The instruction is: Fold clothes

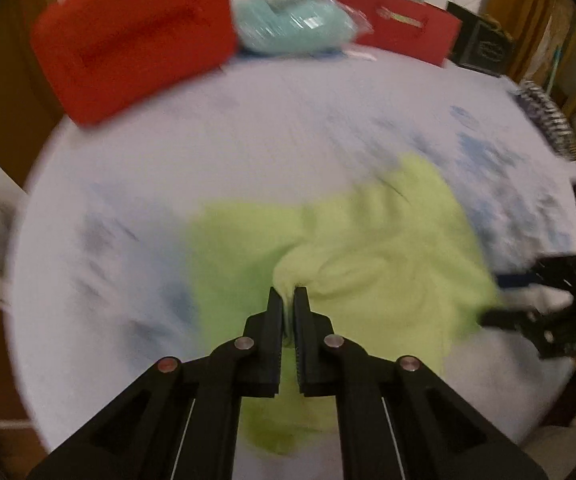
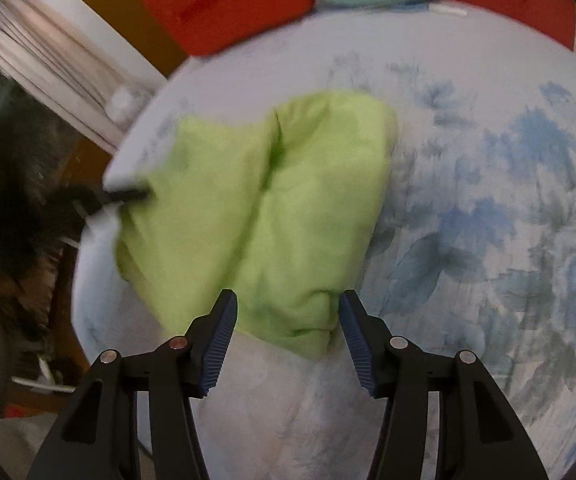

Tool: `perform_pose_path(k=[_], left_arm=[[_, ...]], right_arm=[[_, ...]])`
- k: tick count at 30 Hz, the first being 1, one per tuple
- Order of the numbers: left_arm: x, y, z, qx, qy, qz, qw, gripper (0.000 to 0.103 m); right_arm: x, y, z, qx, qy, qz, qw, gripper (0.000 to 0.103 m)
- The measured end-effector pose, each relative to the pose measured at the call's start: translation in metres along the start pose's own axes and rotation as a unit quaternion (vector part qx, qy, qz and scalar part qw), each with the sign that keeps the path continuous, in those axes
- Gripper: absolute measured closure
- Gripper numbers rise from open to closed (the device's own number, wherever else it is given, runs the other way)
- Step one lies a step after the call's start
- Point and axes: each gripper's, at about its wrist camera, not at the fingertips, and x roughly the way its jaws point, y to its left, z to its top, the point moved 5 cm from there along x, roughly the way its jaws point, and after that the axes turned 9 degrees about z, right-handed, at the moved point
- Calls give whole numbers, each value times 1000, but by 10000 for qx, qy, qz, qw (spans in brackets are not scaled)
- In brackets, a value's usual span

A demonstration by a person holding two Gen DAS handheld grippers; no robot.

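The left claw (image 1: 288, 300) is clamped on a pinch of the green garment (image 1: 388, 248), which lies bunched on the floral-clothed worktop (image 1: 248, 128). The right claw (image 2: 288, 312) stands apart at its near edge. Best to draw the cloth taut and level. Red bags (image 1: 128, 36) line the far side.
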Motion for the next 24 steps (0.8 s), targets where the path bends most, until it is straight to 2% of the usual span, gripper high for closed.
perform_pose_path(k=[2,4,8,9,10,13,19,24], left_arm=[[5,21,20,-13,-119,341,9993,99],[14,40,39,-67,-205,639,9977,94],[28,76,73,-191,-378,1151,9925,76],[25,78,73,-254,-428,1108,9926,58],[23,79,71,-310,-452,1043,9930,45],[19,75,56,-459,-406,743,9954,44],[8,61,-10,-765,-32,72,9970,43],[24,29,-63,-736,445,-37,9963,43]], right_arm=[[5,-6,-3,112,88,-98,9998,50],[5,-8,-4,184,33,-84,9998,51],[4,-6,0,233,-18,-224,9995,51],[2,-3,2,214,-55,-207,9995,51],[1,0,4,195,-91,-190,9996,51],[-3,7,8,135,-153,-167,9997,50],[-3,9,7,220,-178,-159,9995,49],[-3,4,2,419,-204,-117,9988,45]])
